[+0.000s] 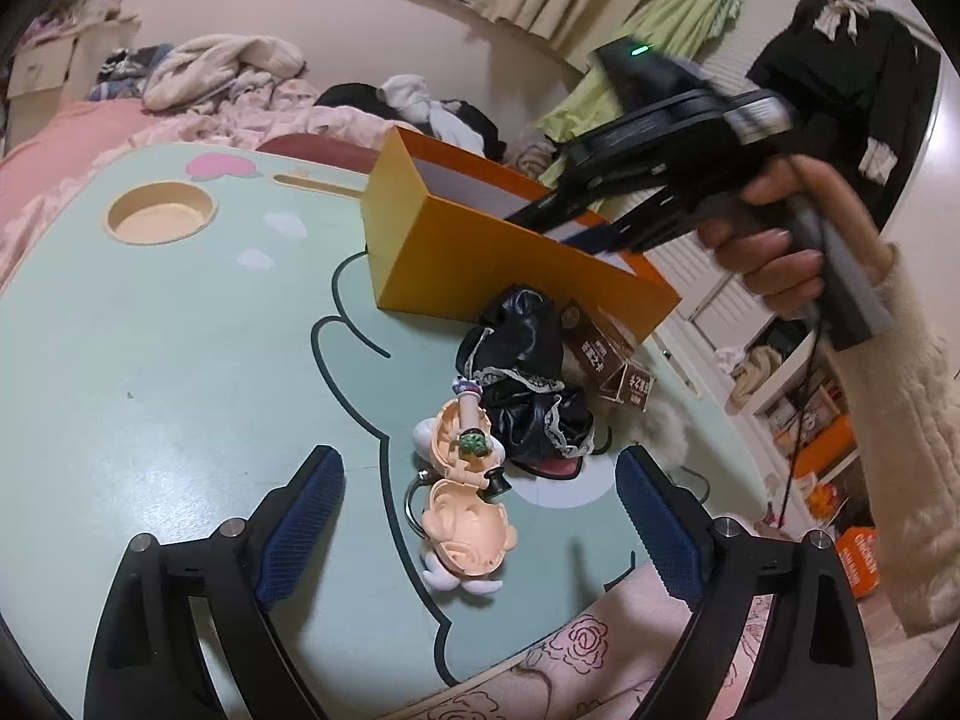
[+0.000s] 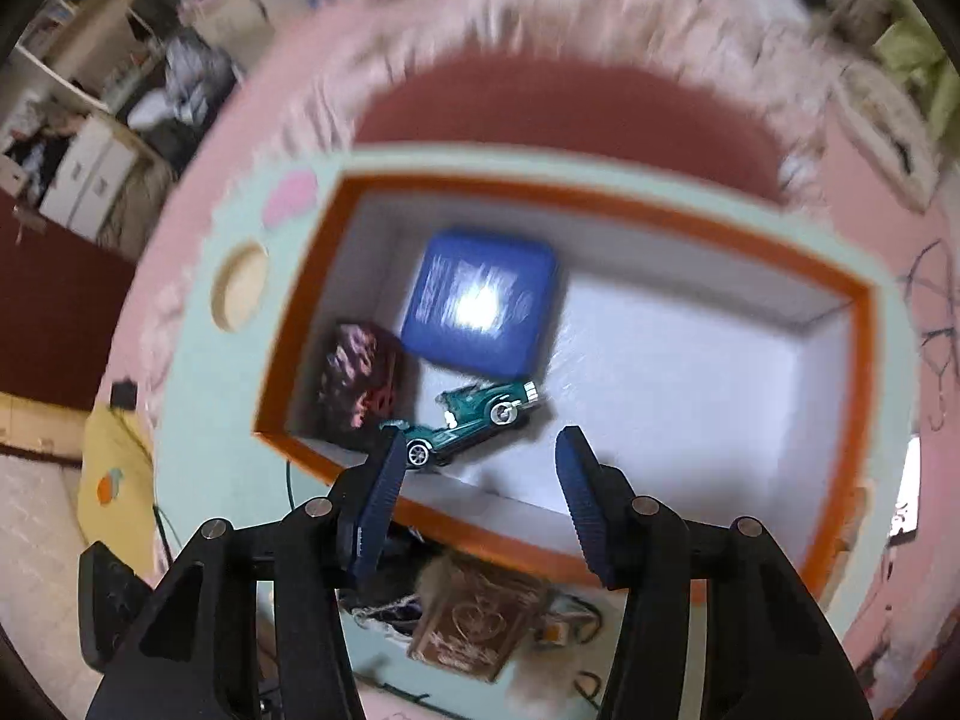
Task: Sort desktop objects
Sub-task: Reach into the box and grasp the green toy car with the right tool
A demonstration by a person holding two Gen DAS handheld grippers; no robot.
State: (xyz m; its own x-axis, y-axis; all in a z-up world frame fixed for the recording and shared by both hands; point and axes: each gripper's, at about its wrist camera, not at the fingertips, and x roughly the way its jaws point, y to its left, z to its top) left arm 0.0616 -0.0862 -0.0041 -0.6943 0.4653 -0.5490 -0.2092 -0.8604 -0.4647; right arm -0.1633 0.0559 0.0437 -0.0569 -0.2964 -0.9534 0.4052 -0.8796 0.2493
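Your right tool (image 2: 474, 468) hangs nose-down over the orange box (image 2: 606, 195), its jaws roughly half open with nothing pressed between the pads; the green toy car (image 2: 474, 420) seen just past the left pad looks to be lying on the white floor of the box, though the blur leaves it unclear whether it touches that pad. A blue square case (image 2: 480, 312) and a dark patterned packet (image 2: 357, 384) already sit in the same end of the box, so that hand's drop looks done. Your left tool (image 1: 480, 516) is low over the mint tabletop (image 1: 180, 360), jaws wide and empty, and this is the hand nearer to what remains. Straight ahead of it, framed between the two blue pads, lies the peach figure keychain (image 1: 465, 510), its long axis running away from you along the tool's line rather than across it. Beyond it sits the black lace-trimmed cloth (image 1: 522, 384), touching the keychain's far end, and past that the brown carton (image 1: 606, 360) right against the box wall. Since the keychain lies lengthwise between the pads, you can likely close across its narrow width; watch that the cloth's lace edge does not get caught in the same grip.
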